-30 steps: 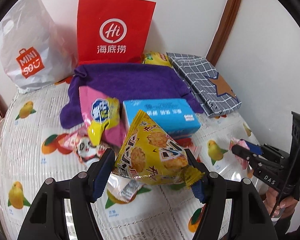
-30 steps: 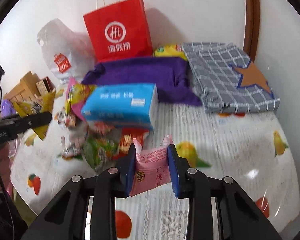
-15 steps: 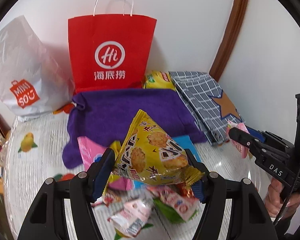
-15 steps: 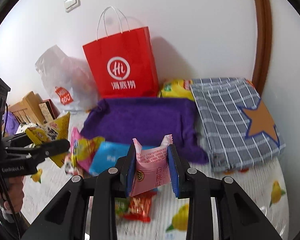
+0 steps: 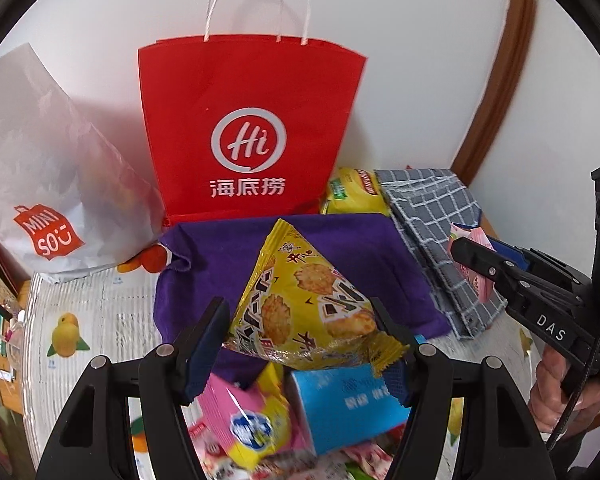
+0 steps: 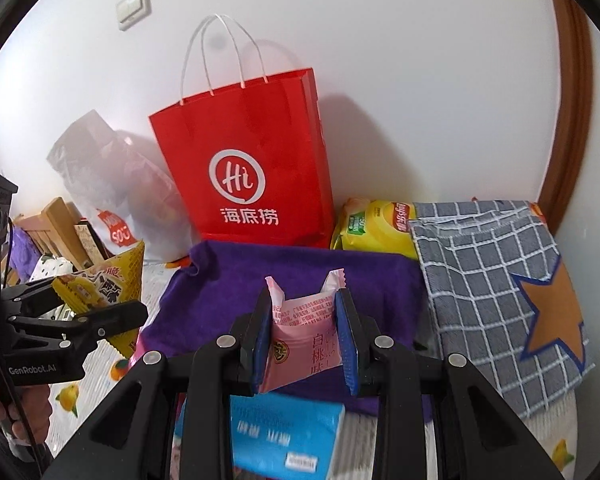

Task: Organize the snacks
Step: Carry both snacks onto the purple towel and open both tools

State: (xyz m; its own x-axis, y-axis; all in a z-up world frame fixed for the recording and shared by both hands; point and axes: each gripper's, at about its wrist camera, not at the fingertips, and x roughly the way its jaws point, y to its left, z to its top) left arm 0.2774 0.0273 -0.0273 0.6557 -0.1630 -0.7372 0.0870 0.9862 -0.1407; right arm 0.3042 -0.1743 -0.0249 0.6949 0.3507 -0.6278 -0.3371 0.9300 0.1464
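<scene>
Left gripper (image 5: pixel 300 344) clamps a yellow cracker packet (image 5: pixel 304 304), right gripper (image 6: pixel 305 340) a pink snack packet (image 6: pixel 304 332); only the right view shows a wall switch (image 6: pixel 133 7).

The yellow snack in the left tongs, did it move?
Yes. The yellow snack went toward the red bag, from above the blue box to over the purple cloth.

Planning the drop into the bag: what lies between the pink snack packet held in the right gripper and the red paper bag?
In the right wrist view, only the purple towel lies between the pink packet and the red bag.
</scene>
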